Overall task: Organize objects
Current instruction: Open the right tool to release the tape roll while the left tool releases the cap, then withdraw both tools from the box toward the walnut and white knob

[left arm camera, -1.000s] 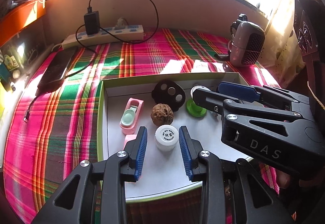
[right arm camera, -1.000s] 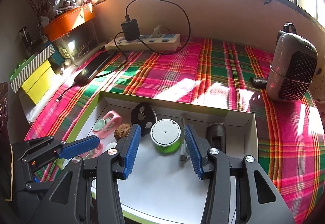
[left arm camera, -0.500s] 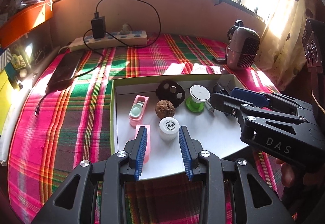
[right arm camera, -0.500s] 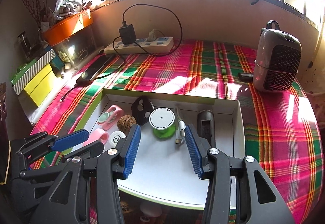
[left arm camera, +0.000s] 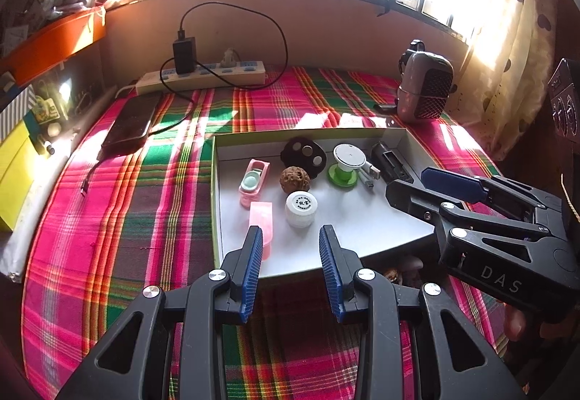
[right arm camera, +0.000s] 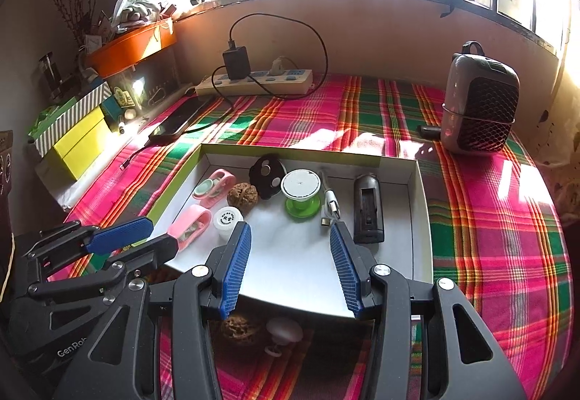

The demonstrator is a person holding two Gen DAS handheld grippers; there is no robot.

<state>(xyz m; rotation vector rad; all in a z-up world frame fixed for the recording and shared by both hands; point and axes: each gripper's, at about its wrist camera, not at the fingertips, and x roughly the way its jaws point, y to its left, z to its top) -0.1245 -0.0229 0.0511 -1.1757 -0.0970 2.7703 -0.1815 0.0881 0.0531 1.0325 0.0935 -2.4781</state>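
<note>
A white tray with a green rim (left arm camera: 214,189) lies on the plaid cloth. It holds a pink case (left arm camera: 253,182), a walnut (left arm camera: 294,178), a white jar (left arm camera: 301,207), a flat pink piece (left arm camera: 261,222), a black disc (left arm camera: 303,153), a green-and-white spool (left arm camera: 346,164), a USB plug (left arm camera: 369,173) and a black oblong device (left arm camera: 391,162). My left gripper (left arm camera: 291,231) hangs open and empty over the tray's near edge, just short of the jar. My right gripper (right arm camera: 290,227) is open and empty too, over the tray's (right arm camera: 420,204) near right part. A second walnut (right arm camera: 237,325) and a small white piece (right arm camera: 284,331) lie on the cloth below the tray.
A power strip (left arm camera: 203,73) with a charger and a cable stands by the back wall. A phone (left arm camera: 132,122) lies at the left, a small heater (left arm camera: 424,91) at the back right. Yellow boxes (right arm camera: 79,142) and an orange box (right arm camera: 134,48) line the left side.
Both grippers have drawn back from the tray toward its near edge, so more of the table shows. Their jaws stayed at the same width and nothing in the tray moved.
</note>
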